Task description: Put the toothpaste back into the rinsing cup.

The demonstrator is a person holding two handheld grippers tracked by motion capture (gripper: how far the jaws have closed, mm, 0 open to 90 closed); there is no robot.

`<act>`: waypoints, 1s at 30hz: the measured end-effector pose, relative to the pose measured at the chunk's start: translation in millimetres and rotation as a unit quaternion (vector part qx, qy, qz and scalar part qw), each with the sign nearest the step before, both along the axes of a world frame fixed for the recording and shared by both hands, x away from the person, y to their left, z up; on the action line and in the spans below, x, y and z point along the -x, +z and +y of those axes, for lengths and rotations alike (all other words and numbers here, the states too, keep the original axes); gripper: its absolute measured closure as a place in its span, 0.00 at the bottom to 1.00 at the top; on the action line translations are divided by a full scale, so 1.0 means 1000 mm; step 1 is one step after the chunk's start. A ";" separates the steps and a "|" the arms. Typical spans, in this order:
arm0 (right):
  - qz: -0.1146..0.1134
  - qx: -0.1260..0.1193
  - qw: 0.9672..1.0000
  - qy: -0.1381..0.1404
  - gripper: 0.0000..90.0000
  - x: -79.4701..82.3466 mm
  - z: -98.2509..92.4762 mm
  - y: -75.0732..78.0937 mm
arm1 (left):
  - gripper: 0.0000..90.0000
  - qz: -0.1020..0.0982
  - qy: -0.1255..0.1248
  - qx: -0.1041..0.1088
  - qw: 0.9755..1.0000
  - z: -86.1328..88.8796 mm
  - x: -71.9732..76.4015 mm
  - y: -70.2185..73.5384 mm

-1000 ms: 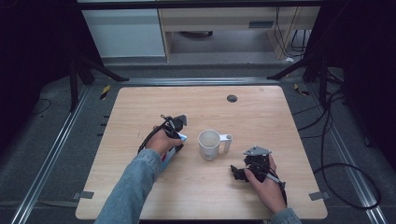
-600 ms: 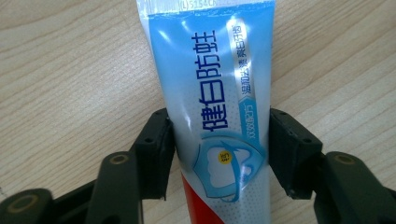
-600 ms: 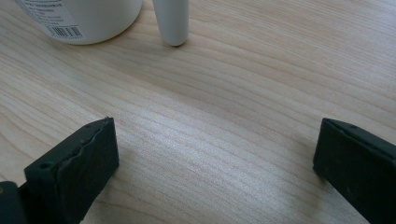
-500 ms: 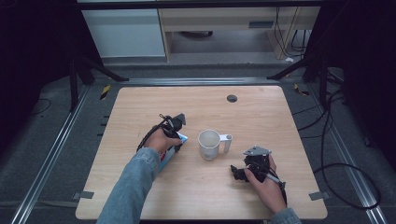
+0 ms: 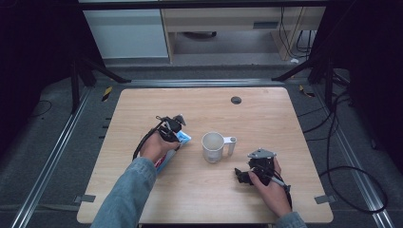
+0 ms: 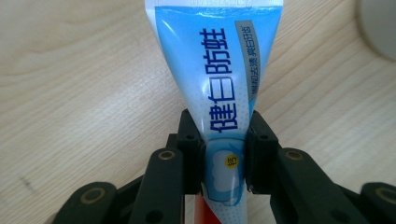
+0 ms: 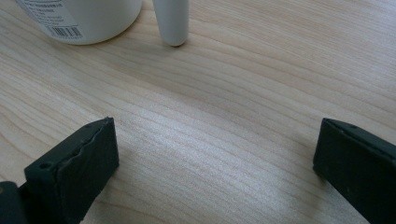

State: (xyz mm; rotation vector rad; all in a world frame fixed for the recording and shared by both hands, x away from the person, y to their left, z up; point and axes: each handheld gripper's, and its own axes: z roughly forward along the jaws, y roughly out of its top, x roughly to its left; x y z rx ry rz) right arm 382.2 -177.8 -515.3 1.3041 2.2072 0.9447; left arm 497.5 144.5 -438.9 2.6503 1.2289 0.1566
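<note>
Between the jaws of the left gripper (image 6: 225, 154), a blue toothpaste tube (image 6: 219, 79) is being clamped, lying on the wooden table (image 5: 266, 114). Ahead of the right gripper (image 7: 215, 154), whose jaws are gaping wide, a white mug (image 5: 213, 147) is standing.

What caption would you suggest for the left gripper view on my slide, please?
Left tongs shut on a blue toothpaste tube above the wooden table.
</note>
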 end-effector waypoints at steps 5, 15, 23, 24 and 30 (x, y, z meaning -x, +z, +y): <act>0.000 0.000 1.000 0.000 0.00 0.000 0.000 0.000 | 0.80 -0.051 -0.003 0.040 0.998 0.010 0.018 0.030; 0.000 0.001 1.000 -0.001 0.00 0.000 0.000 0.000 | 0.80 -0.135 -0.002 0.083 0.987 0.028 0.047 0.071; 0.001 0.000 1.000 -0.003 0.00 -0.001 0.001 0.000 | 0.80 -0.158 0.010 0.101 0.982 0.043 0.052 0.079; 0.001 0.000 1.000 -0.003 0.00 -0.001 0.001 0.000 | 0.80 -0.161 0.011 0.104 0.981 0.044 0.053 0.080; 0.001 0.000 1.000 -0.001 0.00 -0.001 0.000 0.000 | 0.80 -0.181 0.020 0.124 0.975 0.048 0.058 0.084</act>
